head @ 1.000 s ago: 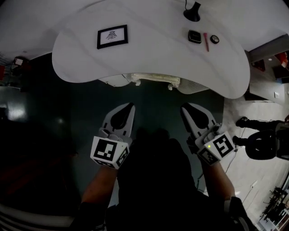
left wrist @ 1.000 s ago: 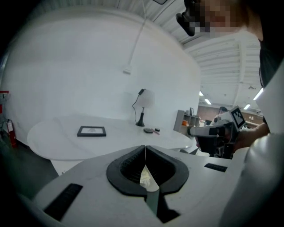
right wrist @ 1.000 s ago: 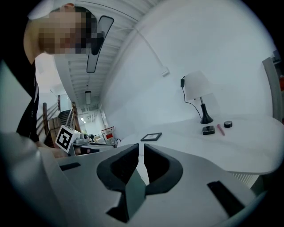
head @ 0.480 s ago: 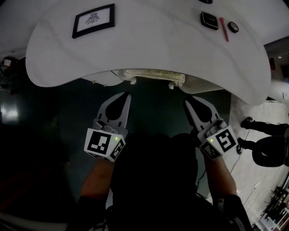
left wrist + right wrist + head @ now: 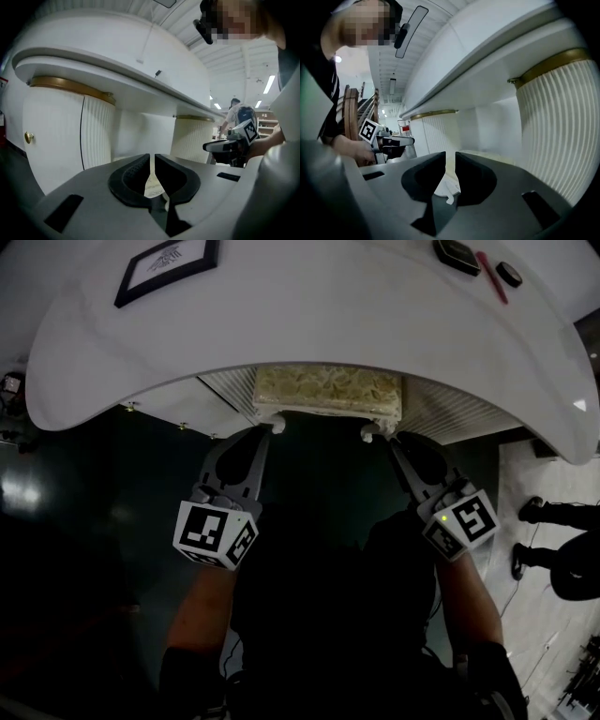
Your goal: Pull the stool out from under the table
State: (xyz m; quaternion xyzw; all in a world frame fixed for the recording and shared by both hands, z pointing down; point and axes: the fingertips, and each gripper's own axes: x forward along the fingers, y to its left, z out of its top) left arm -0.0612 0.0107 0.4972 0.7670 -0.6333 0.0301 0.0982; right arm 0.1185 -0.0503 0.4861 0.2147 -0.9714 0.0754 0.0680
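The stool (image 5: 328, 391), with a cream patterned seat and white corner knobs, sits tucked under the white table (image 5: 309, 315). My left gripper (image 5: 260, 437) is shut, its tip just below the stool's left knob. My right gripper (image 5: 397, 443) is shut too, close beside the right knob. In the left gripper view the jaws (image 5: 152, 161) stand together with only a slit, through which a bit of the cream stool (image 5: 153, 186) shows. The right gripper view shows the same: the jaws (image 5: 450, 161) together and the stool's pale edge (image 5: 446, 188) behind the slit. Neither holds anything that I can see.
White ribbed table pedestals (image 5: 96, 133) (image 5: 558, 126) with gold bands flank the stool. On the tabletop lie a framed picture (image 5: 167, 261), a black device (image 5: 457, 254) and a red pen (image 5: 492, 277). The floor is dark. Another person's shoes (image 5: 555, 512) show at the right.
Both grippers have moved forward from the open floor up to the stool's front corners. The stool's seat has come into view under the table edge.
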